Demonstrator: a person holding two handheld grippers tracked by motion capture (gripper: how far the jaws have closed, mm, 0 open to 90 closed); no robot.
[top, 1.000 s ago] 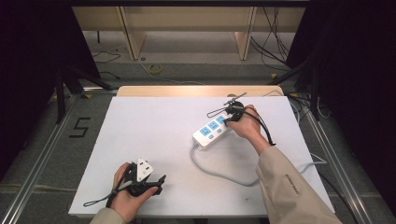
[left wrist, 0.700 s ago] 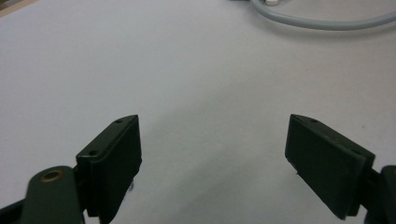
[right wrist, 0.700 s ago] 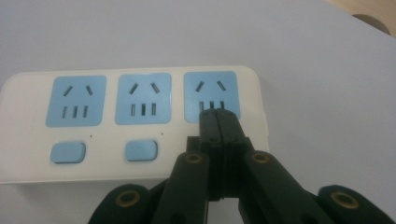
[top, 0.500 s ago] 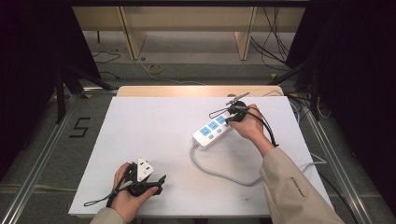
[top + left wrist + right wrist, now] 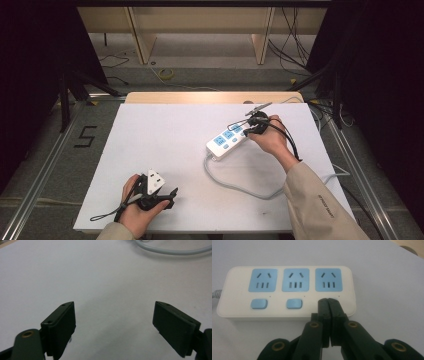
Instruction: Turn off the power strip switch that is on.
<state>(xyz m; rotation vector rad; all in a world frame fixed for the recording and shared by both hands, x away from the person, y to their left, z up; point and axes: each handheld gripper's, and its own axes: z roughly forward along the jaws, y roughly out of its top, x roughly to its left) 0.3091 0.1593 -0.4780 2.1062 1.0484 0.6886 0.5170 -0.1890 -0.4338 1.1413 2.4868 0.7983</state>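
A white power strip with three blue sockets lies at the right middle of the white table. Its grey cable loops toward the near edge. My right gripper is shut, with nothing between its jaws. In the right gripper view its tips sit on the strip just below the right-hand socket, in line with two blue switches, and cover that spot. My left gripper rests at the near left of the table. It is open over bare table, and the cable lies far beyond it.
A wooden board borders the table's far edge. Beyond it stand wooden furniture legs on a floor strewn with cables. A "5" mark lies on the floor to the left. Metal rails run along both sides.
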